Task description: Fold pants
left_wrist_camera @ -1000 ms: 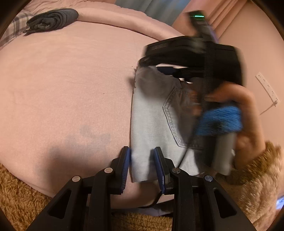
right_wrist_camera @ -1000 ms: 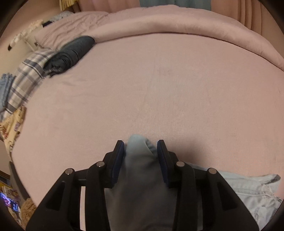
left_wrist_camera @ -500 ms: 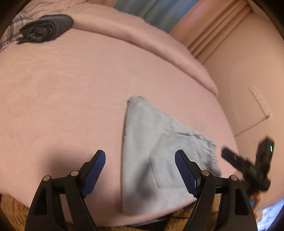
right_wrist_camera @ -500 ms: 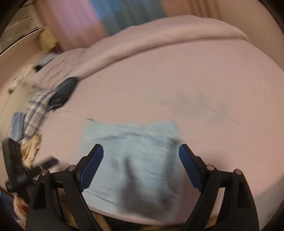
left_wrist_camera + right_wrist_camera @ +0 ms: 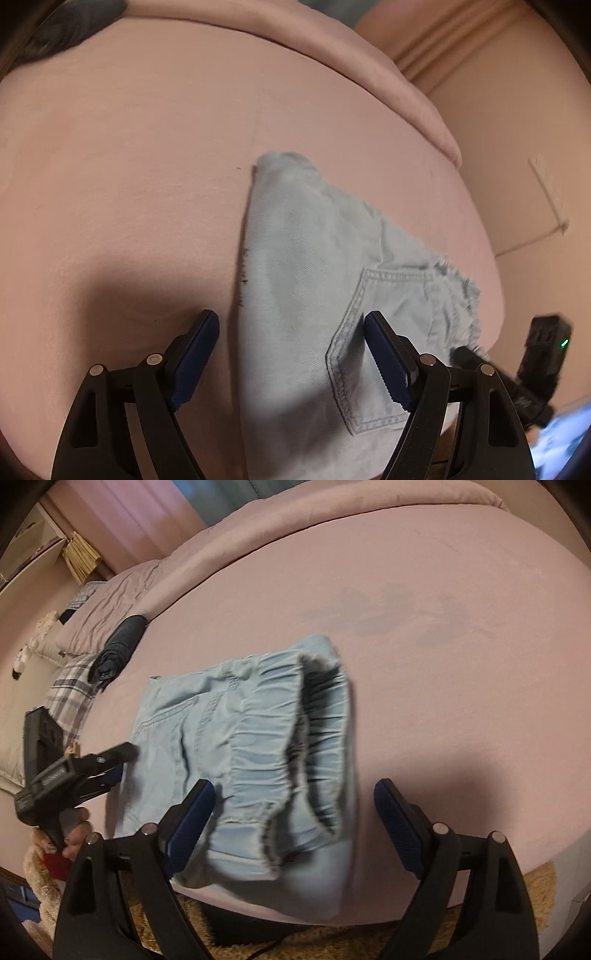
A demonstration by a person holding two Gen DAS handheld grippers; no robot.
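Light blue denim pants [image 5: 314, 288] lie folded in a compact stack near the front edge of the pink bed [image 5: 129, 166]. A back pocket faces up. In the right wrist view the pants [image 5: 240, 746] show their gathered elastic waistband. My left gripper [image 5: 291, 350] is open and empty, just above the pants' near end. My right gripper [image 5: 293, 819] is open and empty over the waistband end. The left gripper also shows in the right wrist view [image 5: 96, 768], at the pants' left edge.
A rolled dark garment [image 5: 118, 650] and a plaid cloth [image 5: 70, 694] lie at the bed's far left, beside a pillow [image 5: 107, 616]. A folded pink duvet [image 5: 295, 40] runs along the far side. A shaggy tan rug [image 5: 498, 923] lies below the bed's front edge.
Both grippers were shut on the pants a second ago. They have let go, opened wide and pulled back. The pants now lie folded on the bed.
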